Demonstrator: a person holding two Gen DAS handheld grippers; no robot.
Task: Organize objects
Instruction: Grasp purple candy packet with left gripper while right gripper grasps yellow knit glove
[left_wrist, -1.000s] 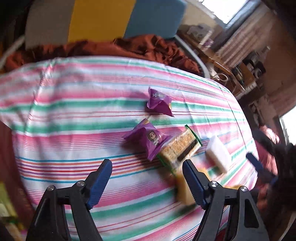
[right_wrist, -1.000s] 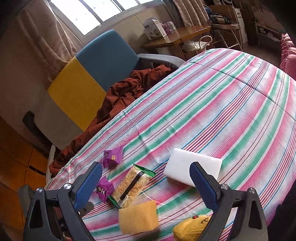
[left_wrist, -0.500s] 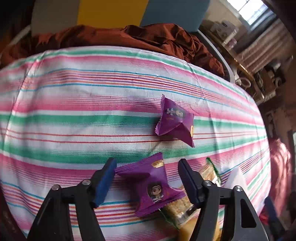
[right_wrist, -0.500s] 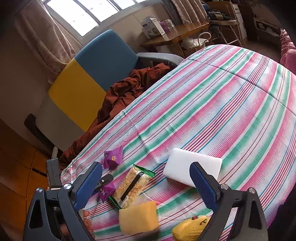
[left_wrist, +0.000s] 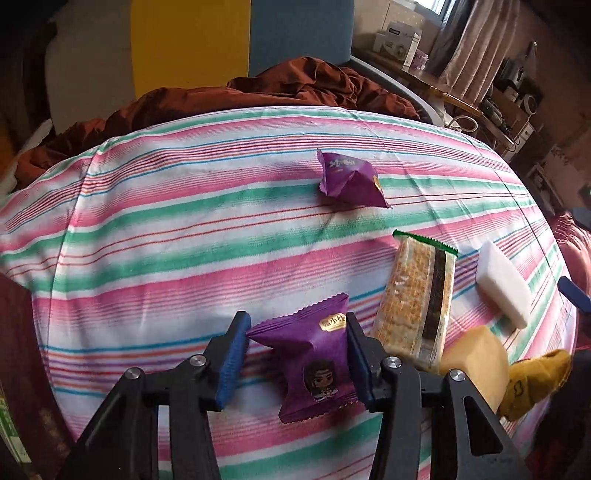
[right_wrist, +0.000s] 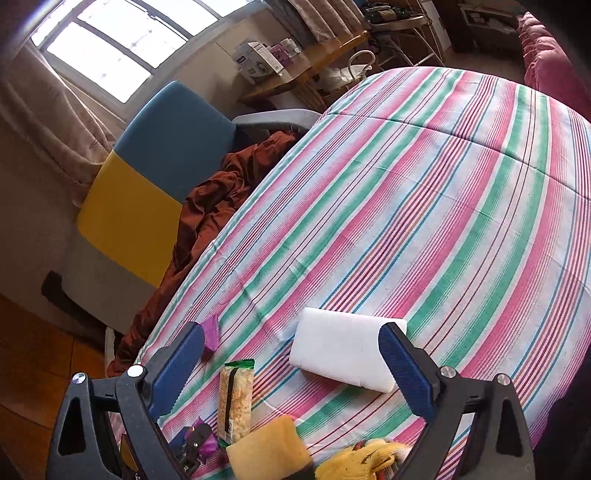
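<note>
Striped table (left_wrist: 155, 258): left hand-held gripper (left_wrist: 295, 354), just closing, pinches purple snack packet (left_wrist: 314, 362) for sorting; right hand-held gripper (right_wrist: 291, 373) wide, empty

A purple snack packet (left_wrist: 314, 365) with a cartoon figure sits between the left fingers (left_wrist: 231, 360), both pads touching its sides. Beyond the fingertips lies a second purple packet (left_wrist: 349, 181); right of them lie a green-edged cracker pack (left_wrist: 417, 299), white block (left_wrist: 502, 284), yellow sponge (left_wrist: 480, 363) and yellow glove (left_wrist: 535, 380).

Left tongs (left_wrist: 295, 354) lowered, jaws just closing around purple snack packet (left_wrist: 314, 365), pads now touching it
</note>
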